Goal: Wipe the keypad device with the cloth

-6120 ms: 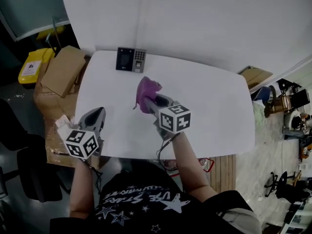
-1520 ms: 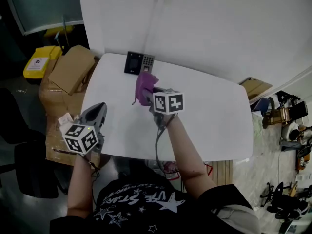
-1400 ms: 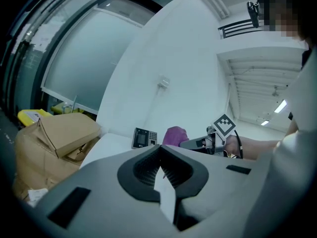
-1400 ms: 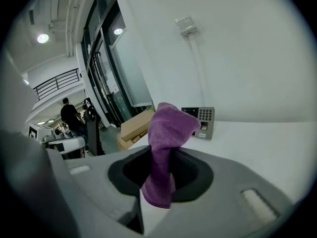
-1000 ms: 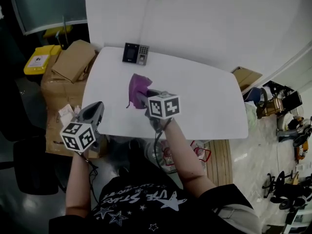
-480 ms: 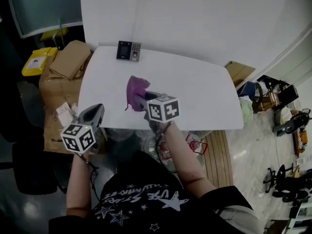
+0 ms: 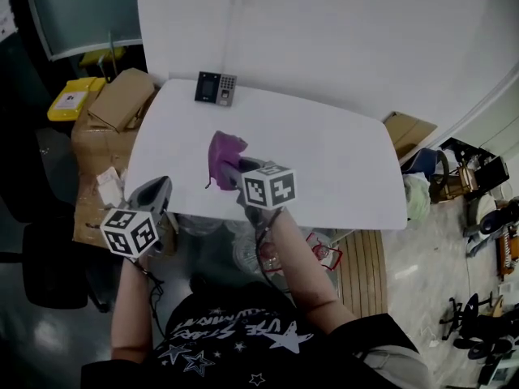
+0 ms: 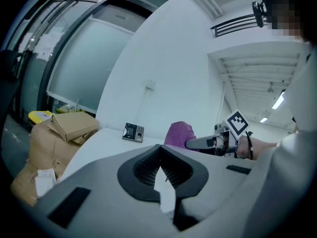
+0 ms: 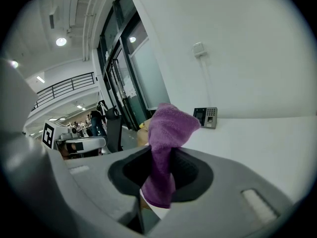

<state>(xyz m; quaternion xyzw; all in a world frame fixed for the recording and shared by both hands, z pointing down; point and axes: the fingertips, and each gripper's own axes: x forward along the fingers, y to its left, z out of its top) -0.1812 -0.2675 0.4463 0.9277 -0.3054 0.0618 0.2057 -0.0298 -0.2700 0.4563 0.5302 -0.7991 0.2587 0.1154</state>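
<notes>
The right gripper (image 9: 157, 168) is pinching the purple cloth (image 9: 167, 125) between its closed fingers. A bunch of cloth is standing out beyond the fingertips, probably to serve as the wiping pad. The keypad device (image 7: 216, 88) is lying well ahead of those fingers, at the far edge of the tabletop (image 7: 340, 164). The left gripper (image 8: 160, 165) is hanging off to the side, fingers closed on nothing, seemingly keeping clear.

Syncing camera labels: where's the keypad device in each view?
Head view: keypad device upper left, at the white table's far edge.
Left gripper view: keypad device left of centre, left of the purple cloth.
Right gripper view: keypad device right of centre, right of the purple cloth.
Shared landmark: the purple cloth in the right claw.
</notes>
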